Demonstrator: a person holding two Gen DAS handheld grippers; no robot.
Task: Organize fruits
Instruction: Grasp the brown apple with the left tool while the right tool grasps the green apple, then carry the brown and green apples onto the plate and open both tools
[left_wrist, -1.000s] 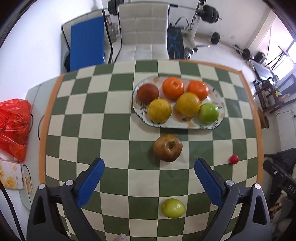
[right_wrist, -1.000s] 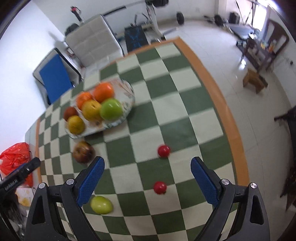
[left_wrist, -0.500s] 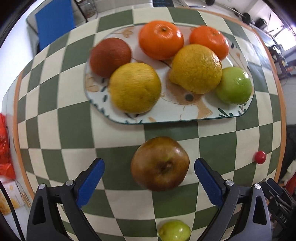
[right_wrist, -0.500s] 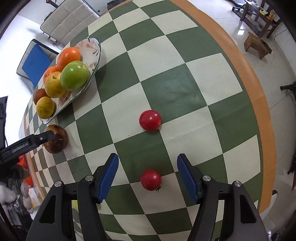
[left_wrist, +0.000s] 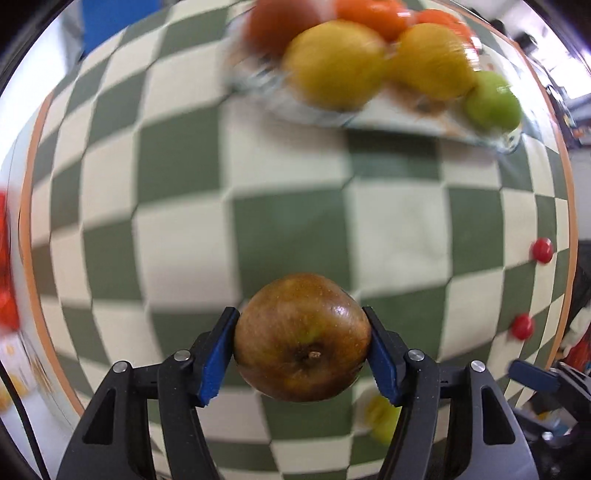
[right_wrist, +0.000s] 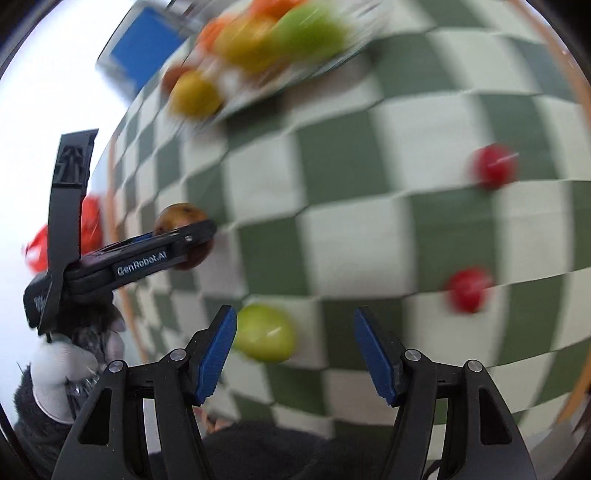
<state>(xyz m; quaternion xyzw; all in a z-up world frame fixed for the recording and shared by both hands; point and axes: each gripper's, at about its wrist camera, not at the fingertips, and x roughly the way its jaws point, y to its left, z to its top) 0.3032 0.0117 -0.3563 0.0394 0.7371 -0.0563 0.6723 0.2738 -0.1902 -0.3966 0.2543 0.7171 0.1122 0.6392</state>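
1. The left claw (left_wrist: 302, 356) is clamped on a brown apple (left_wrist: 302, 338), one blue pad pressed to each side, stem end facing the camera.
2. Ahead of the left claw and slightly to its right, well apart, a patterned plate (left_wrist: 388, 122) sits on the checkered table (left_wrist: 177, 243). It holds two yellow citrus fruits (left_wrist: 334, 64), a green apple (left_wrist: 493, 101), oranges and a reddish-brown fruit, all blurred.
3. Far to the right of the left claw, near the table's orange edge, lie two small red fruits (left_wrist: 542, 250), apart from each other.
4. Just below and right of the held apple, a yellow-green fruit (left_wrist: 382, 413) shows partly behind the right finger, blurred.
5. The right claw (right_wrist: 295, 356) stands with its fingers apart and nothing between them.
6. A light green fruit (right_wrist: 266, 334) lies on the table just ahead of the right claw's left finger; whether it touches the pad cannot be told.
7. In the right wrist view, the left claw (right_wrist: 192, 236) with its apple is off to the left and further ahead, and the two red fruits lie ahead to the right.
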